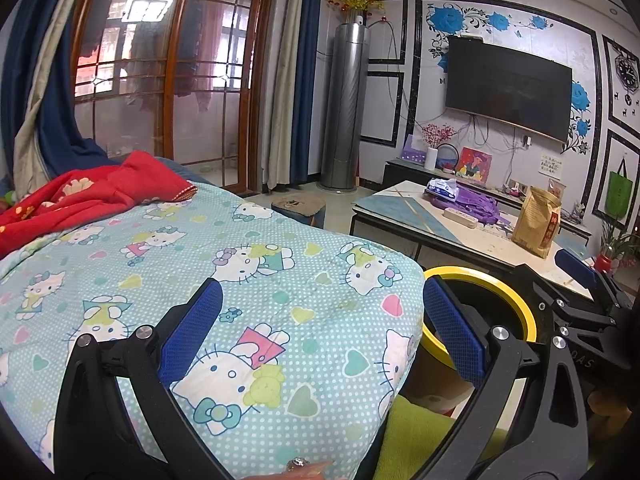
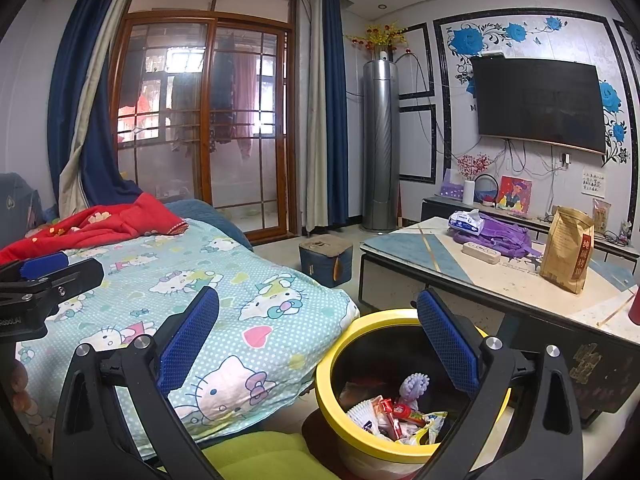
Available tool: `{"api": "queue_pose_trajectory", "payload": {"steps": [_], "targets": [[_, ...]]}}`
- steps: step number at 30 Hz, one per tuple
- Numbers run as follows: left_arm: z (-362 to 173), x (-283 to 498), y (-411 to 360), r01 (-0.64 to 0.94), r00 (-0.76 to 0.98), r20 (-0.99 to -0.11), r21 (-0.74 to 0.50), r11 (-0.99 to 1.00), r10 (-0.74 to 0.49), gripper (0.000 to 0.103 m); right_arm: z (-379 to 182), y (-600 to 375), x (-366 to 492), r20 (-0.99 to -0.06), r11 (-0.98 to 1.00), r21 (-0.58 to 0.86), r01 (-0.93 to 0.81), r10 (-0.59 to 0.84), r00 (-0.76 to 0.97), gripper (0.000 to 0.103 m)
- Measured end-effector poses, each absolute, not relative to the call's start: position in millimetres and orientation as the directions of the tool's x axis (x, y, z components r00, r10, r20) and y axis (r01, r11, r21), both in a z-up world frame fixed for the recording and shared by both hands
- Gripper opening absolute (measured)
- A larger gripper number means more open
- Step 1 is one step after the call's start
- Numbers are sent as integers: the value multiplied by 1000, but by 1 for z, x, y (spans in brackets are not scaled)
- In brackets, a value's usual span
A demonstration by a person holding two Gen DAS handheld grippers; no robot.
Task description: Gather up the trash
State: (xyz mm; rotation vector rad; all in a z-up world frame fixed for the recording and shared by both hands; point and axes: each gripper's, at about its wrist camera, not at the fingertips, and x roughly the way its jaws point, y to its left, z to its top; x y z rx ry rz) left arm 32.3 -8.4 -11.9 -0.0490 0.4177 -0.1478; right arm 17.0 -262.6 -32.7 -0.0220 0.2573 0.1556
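Your left gripper (image 1: 320,332) and right gripper (image 2: 318,336) both hang spread wide and empty, the left over the bed (image 1: 280,280), the right above the one yellow-rimmed bin (image 2: 332,396) on the floor between bed and counter (image 2: 520,304). The trash (image 2: 396,416) lies in that bin: crinkled wrappers, a white paper cup liner and a lilac knobbly piece, too jumbled to count. Expect it to be light, thin and slippery, so pinch a wrapper by a folded edge. On the counter stand one brown paper bag (image 2: 568,252), one tissue pack (image 2: 466,222), one power strip (image 2: 480,252) and one purple bundle (image 2: 508,238); the bag looks stiff, best taken by its top fold.
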Motion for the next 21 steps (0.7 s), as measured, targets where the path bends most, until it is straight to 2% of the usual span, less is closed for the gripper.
{"api": "queue_pose_trajectory", "payload": {"steps": [21], "targets": [[-12,33,-8,133,903,-401,-79,988,-154,92,-32,-262,17,-256,988,-3,-156,150,955,97]]}}
